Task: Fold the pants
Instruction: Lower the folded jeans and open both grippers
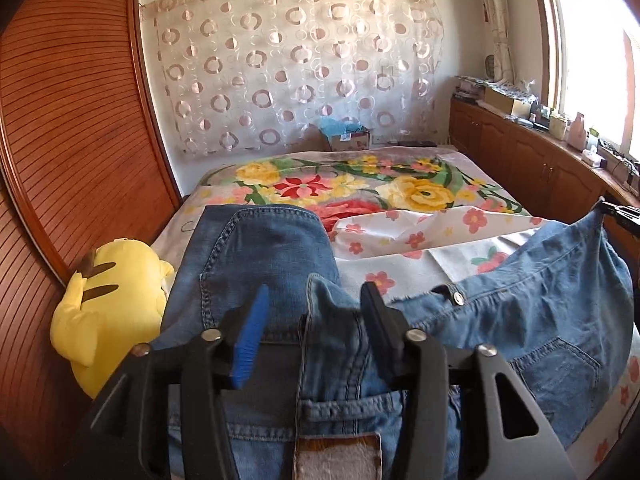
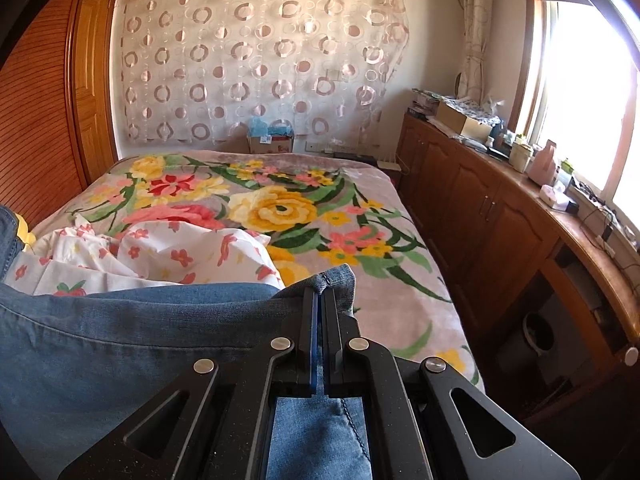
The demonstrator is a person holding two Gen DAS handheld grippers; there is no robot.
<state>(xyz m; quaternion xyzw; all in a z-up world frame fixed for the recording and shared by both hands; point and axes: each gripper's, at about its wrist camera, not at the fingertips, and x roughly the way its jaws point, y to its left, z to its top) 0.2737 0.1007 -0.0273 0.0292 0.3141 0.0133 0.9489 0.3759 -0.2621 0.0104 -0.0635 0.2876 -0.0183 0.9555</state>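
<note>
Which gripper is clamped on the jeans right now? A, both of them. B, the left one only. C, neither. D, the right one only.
D: the right gripper is pinched shut on an edge of the jeans, while the left gripper stands open, its pads apart, with denim lying loose between them.
</note>
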